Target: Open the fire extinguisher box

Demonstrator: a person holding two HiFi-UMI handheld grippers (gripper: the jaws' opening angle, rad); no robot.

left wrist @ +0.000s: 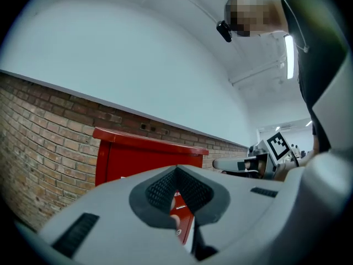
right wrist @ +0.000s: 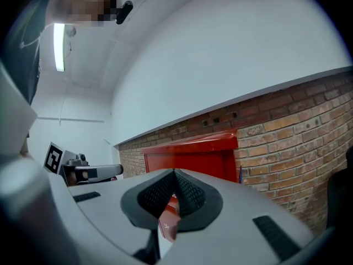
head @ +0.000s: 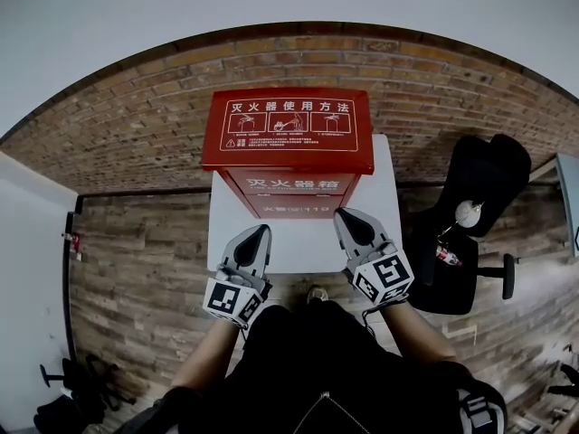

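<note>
Grippers, left (head: 261,235) and right (head: 345,217), level, closed

Grey left tongs (head: 261,231), right tongs (head: 343,215); black-white marker cubes (head: 232,300).

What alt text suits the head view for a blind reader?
A closed red fire extinguisher box stands on a white surface by a brick wall. The left gripper and right gripper, both shut and empty, point toward it.

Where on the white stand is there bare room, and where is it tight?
Bare: the white stand's front strip, between the red box, the left gripper and right gripper, plus a narrower strip right of the box. Left of it, only a sliver. A black chair crowds the floor at right.
</note>
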